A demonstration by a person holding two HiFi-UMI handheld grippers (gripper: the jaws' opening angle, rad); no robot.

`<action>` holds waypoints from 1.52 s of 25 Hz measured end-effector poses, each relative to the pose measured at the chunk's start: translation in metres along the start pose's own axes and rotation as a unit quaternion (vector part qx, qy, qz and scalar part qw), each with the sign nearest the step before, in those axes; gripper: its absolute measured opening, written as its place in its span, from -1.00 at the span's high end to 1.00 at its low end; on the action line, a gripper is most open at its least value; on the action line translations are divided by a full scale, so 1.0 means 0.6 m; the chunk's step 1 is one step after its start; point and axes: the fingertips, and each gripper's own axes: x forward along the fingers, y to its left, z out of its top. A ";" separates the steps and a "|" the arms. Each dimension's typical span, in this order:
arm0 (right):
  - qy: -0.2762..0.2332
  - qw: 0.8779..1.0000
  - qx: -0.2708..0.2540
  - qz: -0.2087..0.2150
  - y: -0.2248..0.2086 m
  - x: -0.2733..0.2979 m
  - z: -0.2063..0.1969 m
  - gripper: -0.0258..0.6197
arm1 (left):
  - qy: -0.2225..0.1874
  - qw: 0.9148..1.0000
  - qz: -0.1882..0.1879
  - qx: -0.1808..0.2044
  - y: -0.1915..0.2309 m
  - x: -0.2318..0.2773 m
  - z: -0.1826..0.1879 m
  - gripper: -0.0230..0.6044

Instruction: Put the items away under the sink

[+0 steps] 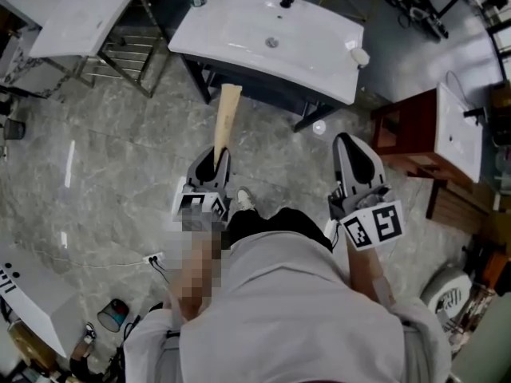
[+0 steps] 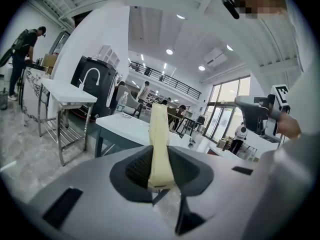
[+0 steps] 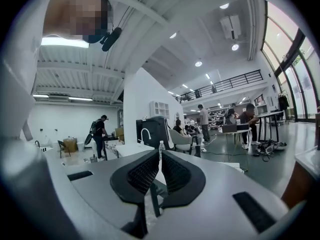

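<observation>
Pale long item (image 1: 227, 118) clamped by its near end in left gripper (image 1: 212, 158) fingers (image 2: 137, 169), tip toward the sink (image 1: 239, 30) front. Right gripper (image 1: 351, 146) fingers (image 3: 142, 174) closed, empty. Risk: tip catching the sink edge, levering loose.

Person in a pale grey shirt (image 1: 295, 309), black trousers (image 1: 271, 223) and a white shoe (image 1: 245, 199); left gripper (image 1: 214, 159) and right gripper (image 1: 349, 146) each grey-shelled, with black ribbed pads (image 3: 141, 173) and a white cube (image 1: 374, 224) of black square markers.
</observation>
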 end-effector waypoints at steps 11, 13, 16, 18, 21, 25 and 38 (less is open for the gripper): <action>0.003 0.999 0.009 -0.044 -0.087 -0.013 0.005 0.79 | 0.026 0.999 -0.025 -0.008 -0.039 0.074 -0.002 0.66; 0.001 0.999 0.015 -0.039 -0.107 -0.001 -0.001 0.79 | 0.027 0.999 -0.018 -0.003 -0.040 0.085 -0.002 0.66; -0.001 1.000 0.016 -0.025 -0.141 0.025 -0.009 0.79 | 0.023 1.000 0.003 0.000 -0.038 0.109 -0.004 0.66; 0.001 1.000 0.007 -0.010 -0.162 0.048 -0.011 0.79 | 0.020 1.000 0.021 -0.002 -0.034 0.130 -0.005 0.66; 0.008 1.000 -0.007 0.013 -0.194 0.082 -0.015 0.79 | 0.014 0.999 0.039 -0.010 -0.039 0.165 -0.001 0.66; 0.016 0.999 -0.006 0.036 -0.234 0.131 -0.036 0.79 | 0.006 0.999 0.043 0.012 -0.057 0.216 0.023 0.66; 0.075 0.995 -0.022 0.054 -0.259 0.222 -0.236 0.79 | 0.021 0.996 0.089 -0.017 0.073 0.281 -0.112 0.66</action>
